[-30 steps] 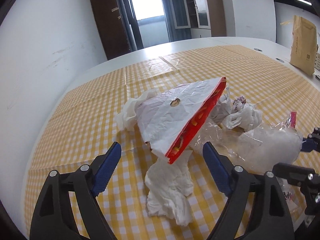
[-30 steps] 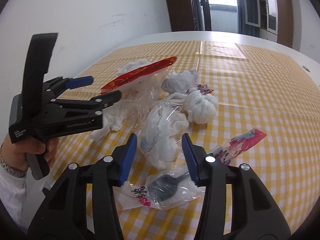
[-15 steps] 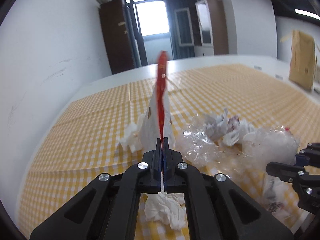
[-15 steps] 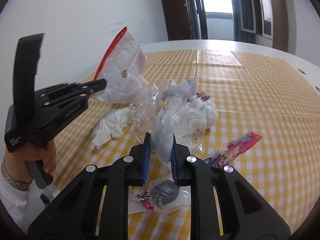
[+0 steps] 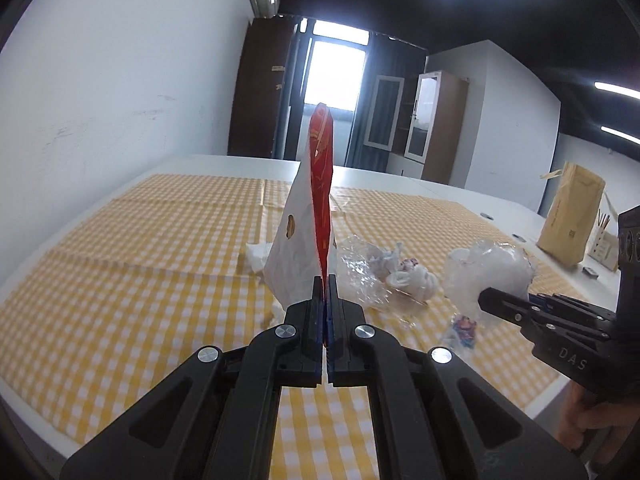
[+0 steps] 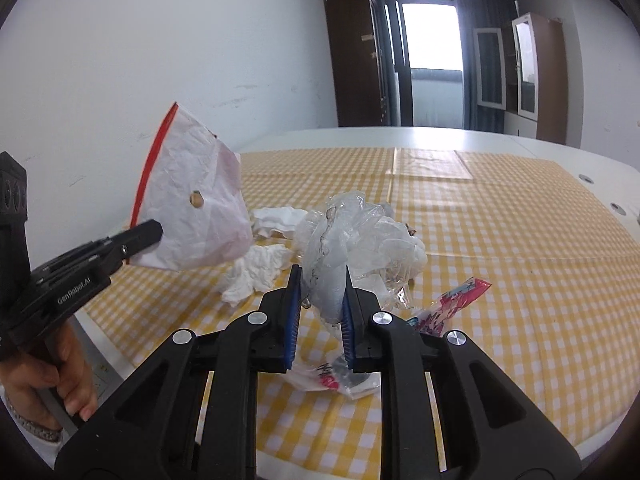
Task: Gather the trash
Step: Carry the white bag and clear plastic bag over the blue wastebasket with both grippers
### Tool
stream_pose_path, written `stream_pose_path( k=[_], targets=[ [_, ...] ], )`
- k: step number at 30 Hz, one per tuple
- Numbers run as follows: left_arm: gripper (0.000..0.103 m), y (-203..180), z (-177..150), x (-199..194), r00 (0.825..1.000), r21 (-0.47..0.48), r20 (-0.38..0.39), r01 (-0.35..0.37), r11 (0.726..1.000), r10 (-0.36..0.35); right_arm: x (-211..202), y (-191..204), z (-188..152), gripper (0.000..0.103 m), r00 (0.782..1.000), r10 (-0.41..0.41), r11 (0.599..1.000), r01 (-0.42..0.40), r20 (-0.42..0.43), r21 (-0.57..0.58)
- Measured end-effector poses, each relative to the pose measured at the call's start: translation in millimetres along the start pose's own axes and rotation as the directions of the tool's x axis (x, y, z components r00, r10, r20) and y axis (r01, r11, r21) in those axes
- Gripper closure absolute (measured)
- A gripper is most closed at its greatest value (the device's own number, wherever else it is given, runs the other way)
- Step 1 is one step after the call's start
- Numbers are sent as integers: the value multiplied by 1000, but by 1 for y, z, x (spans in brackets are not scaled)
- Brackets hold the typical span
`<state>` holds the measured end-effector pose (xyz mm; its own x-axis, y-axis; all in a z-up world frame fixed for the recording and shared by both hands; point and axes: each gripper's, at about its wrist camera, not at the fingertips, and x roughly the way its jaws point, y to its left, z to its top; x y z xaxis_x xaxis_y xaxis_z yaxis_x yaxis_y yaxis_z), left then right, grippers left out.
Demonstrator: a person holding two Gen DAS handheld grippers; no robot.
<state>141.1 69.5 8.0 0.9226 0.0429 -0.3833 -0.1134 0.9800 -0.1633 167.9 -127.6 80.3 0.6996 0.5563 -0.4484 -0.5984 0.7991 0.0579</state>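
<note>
While both hands work over the yellow-and-white checked table (image 6: 500, 240), each claw already has a piece of trash. The left claw (image 5: 325, 280) is pressed tight together on the lower corner of a flat white paper bag with a red edge strip (image 5: 308, 216), which stands up off the cloth, edge-on in the left wrist view and fanned out as a crumpled white sheet in the right one. The right claw (image 6: 320, 300) pinches a crumpled wad of clear plastic film (image 6: 344, 248), its blue pads (image 6: 295, 312) set either side of the lower part of the wad with a narrow gap between them. Both items look very light and soft: the paper bag keeps some shape from its creases but would likely flop or tear if jerked, so a grip at a folded corner or along the red strip seems soundest. The film is slick and springy, apt to slide out of a shallow pinch, so a bite deep into the bunched middle should hold better than its loose edge. Left on the table are crumpled white tissues (image 6: 256, 276) just beside the bag, a knotted white plastic lump (image 5: 412, 280), a small printed pink-and-blue wrapper (image 6: 452, 304) and a clear packet with a dark object inside (image 6: 344, 380) directly under the right claw. A tall brown paper bag (image 5: 570, 216) stands well apart, at the far edge.
</note>
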Motion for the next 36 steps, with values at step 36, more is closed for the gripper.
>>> stream_pose_path(
  k=[36],
  targets=[
    [103,-19,-90,-143,976,-12,-62,210,978,-210,-127,39,-77,87,995,100,989,-97,21,-111]
  ],
)
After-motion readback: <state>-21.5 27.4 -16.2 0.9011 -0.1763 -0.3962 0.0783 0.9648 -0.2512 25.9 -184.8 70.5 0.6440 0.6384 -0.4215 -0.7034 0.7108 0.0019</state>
